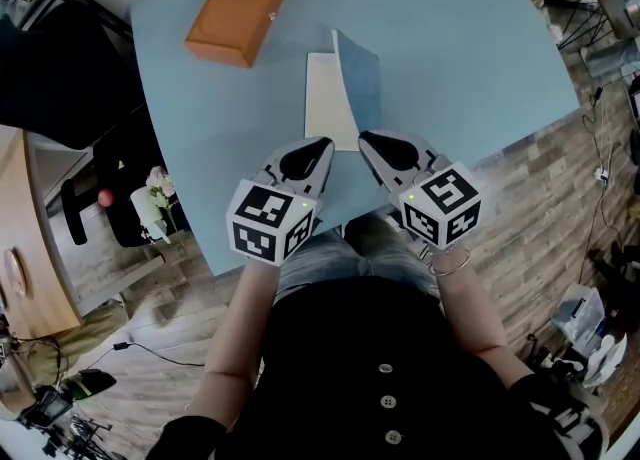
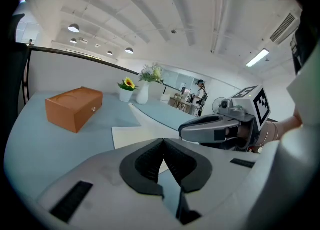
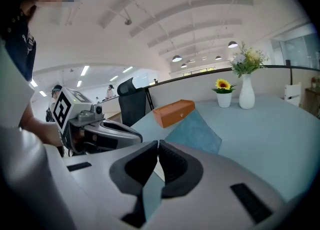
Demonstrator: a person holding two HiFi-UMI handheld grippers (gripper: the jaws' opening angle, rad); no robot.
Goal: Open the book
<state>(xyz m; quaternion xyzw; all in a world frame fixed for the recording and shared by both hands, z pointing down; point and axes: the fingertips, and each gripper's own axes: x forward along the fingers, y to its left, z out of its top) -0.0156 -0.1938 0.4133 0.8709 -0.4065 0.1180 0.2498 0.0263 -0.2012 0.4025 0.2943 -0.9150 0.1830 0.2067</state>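
Observation:
The book lies near the front of the blue table (image 1: 470,58). Its white page (image 1: 328,98) lies flat and its blue cover (image 1: 362,83) stands lifted at a slant, partly open. Both grippers hover side by side just in front of the book's near edge, not touching it. My left gripper (image 1: 318,151) is shut with nothing in it, and my right gripper (image 1: 372,143) is shut and holds nothing. In the left gripper view the jaws (image 2: 163,143) meet over the white page (image 2: 132,136). The right gripper view has its jaws (image 3: 157,145) closed below the raised cover (image 3: 196,133).
An orange-brown box (image 1: 238,11) lies at the table's far left. A white vase of flowers (image 3: 246,94) and a small sunflower pot (image 3: 224,96) stand at the far edge. The table's front edge runs right by the person's lap. A black chair (image 3: 132,105) stands beyond the table.

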